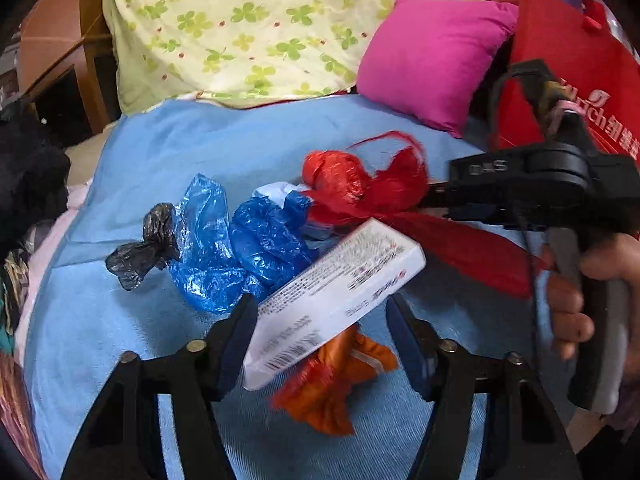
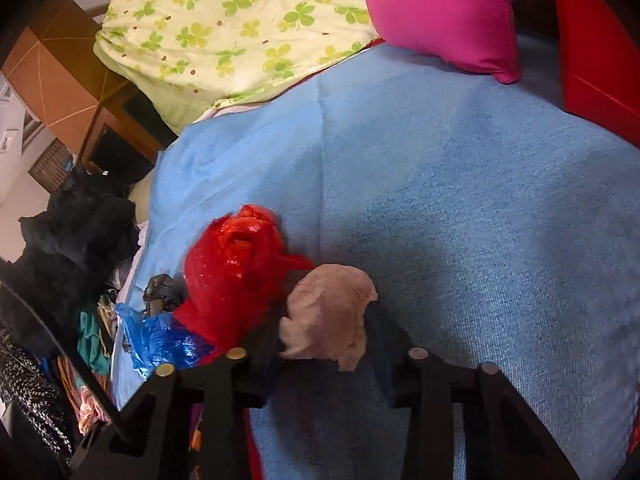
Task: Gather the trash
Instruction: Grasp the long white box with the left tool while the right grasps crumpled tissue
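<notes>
In the left wrist view my left gripper (image 1: pixel 320 320) is shut on a white printed box (image 1: pixel 340 292), which sits tilted between the pads. An orange wrapper (image 1: pixel 332 380) lies under it on the blue cloth (image 1: pixel 180 152). Beyond it are crumpled blue plastic bags (image 1: pixel 240 248), a small black bag (image 1: pixel 148 244) and a red plastic bag (image 1: pixel 360 184). In the right wrist view my right gripper (image 2: pixel 328 340) is shut on a crumpled beige paper wad (image 2: pixel 328 316), right beside the red plastic bag (image 2: pixel 236 268). The right gripper (image 1: pixel 436 200) also reaches in from the right, held by a hand (image 1: pixel 568 312).
A pink cushion (image 1: pixel 432 60) and a green floral quilt (image 1: pixel 248 28) lie at the back of the bed. A red shopping bag (image 1: pixel 572 64) stands at the right. Dark clothes (image 2: pixel 80 232) pile up at the left edge. The blue cloth (image 2: pixel 480 200) stretches right.
</notes>
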Action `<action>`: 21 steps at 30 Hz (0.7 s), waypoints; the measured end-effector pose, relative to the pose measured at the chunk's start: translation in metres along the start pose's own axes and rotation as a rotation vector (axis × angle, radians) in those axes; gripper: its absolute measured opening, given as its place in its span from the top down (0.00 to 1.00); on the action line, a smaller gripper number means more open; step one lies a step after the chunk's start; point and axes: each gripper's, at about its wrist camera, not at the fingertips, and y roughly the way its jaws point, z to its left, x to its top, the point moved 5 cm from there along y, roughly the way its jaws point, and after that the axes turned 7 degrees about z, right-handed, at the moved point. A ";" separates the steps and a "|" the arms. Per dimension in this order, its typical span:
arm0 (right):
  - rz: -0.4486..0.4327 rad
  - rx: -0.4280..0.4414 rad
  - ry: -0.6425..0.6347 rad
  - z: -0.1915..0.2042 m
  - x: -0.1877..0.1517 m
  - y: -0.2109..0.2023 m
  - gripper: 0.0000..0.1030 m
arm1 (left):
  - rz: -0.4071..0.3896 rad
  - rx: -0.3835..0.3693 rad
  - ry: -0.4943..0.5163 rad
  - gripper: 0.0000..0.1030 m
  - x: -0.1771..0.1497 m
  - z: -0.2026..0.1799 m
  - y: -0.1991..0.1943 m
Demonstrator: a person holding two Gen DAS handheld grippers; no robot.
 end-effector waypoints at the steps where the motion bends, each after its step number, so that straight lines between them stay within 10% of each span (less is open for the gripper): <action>1: -0.002 0.009 0.001 0.000 0.000 -0.002 0.67 | 0.002 -0.003 -0.007 0.47 0.001 0.003 0.002; 7: -0.027 0.014 -0.050 0.007 -0.003 -0.018 0.74 | 0.002 -0.031 -0.039 0.79 0.004 0.010 0.004; 12: -0.051 0.033 -0.074 0.013 -0.009 -0.038 0.75 | 0.002 -0.039 -0.074 0.80 0.003 0.015 0.001; 15: -0.051 0.046 -0.071 0.013 -0.016 -0.050 0.75 | -0.001 -0.042 -0.097 0.69 0.004 0.023 0.000; 17: -0.045 0.051 -0.061 0.012 -0.019 -0.054 0.75 | 0.014 -0.034 -0.115 0.39 0.001 0.029 0.002; 21: -0.023 0.024 -0.074 0.011 -0.026 -0.059 0.75 | 0.045 -0.048 -0.128 0.36 -0.002 0.035 0.009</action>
